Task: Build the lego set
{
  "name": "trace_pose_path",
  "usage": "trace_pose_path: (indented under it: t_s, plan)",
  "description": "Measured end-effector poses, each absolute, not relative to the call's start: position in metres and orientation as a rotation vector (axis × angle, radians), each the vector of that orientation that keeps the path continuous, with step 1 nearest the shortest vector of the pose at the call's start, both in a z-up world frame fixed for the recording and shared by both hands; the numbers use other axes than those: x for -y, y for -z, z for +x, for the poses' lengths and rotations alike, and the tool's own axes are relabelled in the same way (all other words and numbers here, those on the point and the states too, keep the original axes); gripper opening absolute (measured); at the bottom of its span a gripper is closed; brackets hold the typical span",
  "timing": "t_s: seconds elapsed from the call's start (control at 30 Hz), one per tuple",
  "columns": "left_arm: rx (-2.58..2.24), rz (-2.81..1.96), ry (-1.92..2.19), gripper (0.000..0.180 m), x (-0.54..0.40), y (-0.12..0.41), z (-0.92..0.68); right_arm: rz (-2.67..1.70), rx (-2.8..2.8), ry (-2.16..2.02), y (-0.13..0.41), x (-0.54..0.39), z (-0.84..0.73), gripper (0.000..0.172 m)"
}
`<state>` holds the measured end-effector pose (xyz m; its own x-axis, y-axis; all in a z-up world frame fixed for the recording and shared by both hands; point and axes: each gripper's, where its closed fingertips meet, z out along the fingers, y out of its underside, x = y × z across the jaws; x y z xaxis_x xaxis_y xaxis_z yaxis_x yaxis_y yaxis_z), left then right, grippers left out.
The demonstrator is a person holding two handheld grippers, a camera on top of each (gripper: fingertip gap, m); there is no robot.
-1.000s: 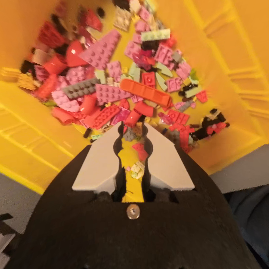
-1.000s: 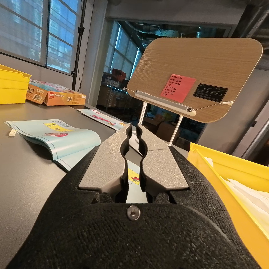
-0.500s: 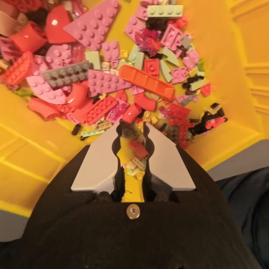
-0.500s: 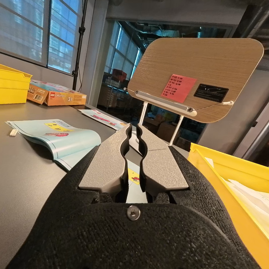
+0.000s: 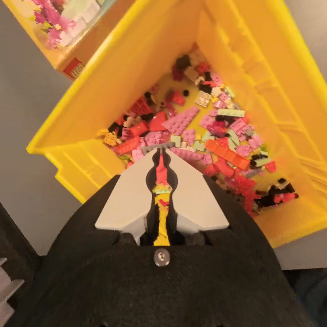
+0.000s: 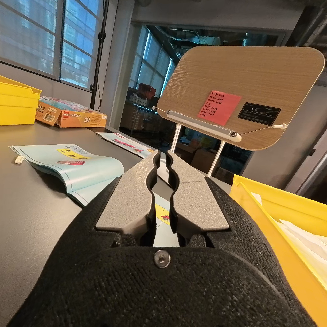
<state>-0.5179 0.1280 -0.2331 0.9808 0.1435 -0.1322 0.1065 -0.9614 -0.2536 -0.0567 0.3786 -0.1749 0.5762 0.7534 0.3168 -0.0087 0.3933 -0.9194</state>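
The left gripper (image 5: pixel 161 150) pinches a grey plate (image 5: pixel 160 146) (thin, studded, blurred).

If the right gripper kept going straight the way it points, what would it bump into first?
Probably the white base of the wooden book stand, just beyond the right gripper; depth is hard to judge.

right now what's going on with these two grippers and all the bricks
The left gripper is above a yellow bin of loose toy bricks, mostly pink, red and pale green. Its fingertips are pinched on a thin grey plate, which looks raised above the pile; the view is blurred. The right gripper is over a dark table, nearly closed with nothing between its fingertips. Around it lie an open instruction booklet, a wooden book stand and another yellow bin.
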Motion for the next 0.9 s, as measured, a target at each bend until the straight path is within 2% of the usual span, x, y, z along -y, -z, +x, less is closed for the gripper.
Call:
trace_pose_path:
  t_s: [0.17,0.37,0.47,0.7,0.9]
  plan:
    - [0.341,-2.95,-0.196,0.0,-0.137,0.243,-0.543,-1.075,0.815,-0.541,0.174,-0.382,-0.054,0.005]
    - [0.287,-3.126,-0.62,0.0,-0.119,0.262,-0.585,-1.09,0.784,-0.506,0.173,-0.387,-0.049,0.005]
    - [0.264,-3.172,-0.7,0.0,-0.113,0.271,-0.591,-1.075,0.764,-0.42,0.17,-0.39,-0.043,0.005]
    - [0.286,-3.211,-0.454,0.0,-0.11,0.287,-0.571,-1.058,0.804,-0.37,0.172,-0.387,-0.048,0.005]
    - [0.338,-3.211,0.018,0.0,-0.116,0.292,-0.519,-1.069,0.799,-0.376,0.173,-0.388,-0.047,0.005]
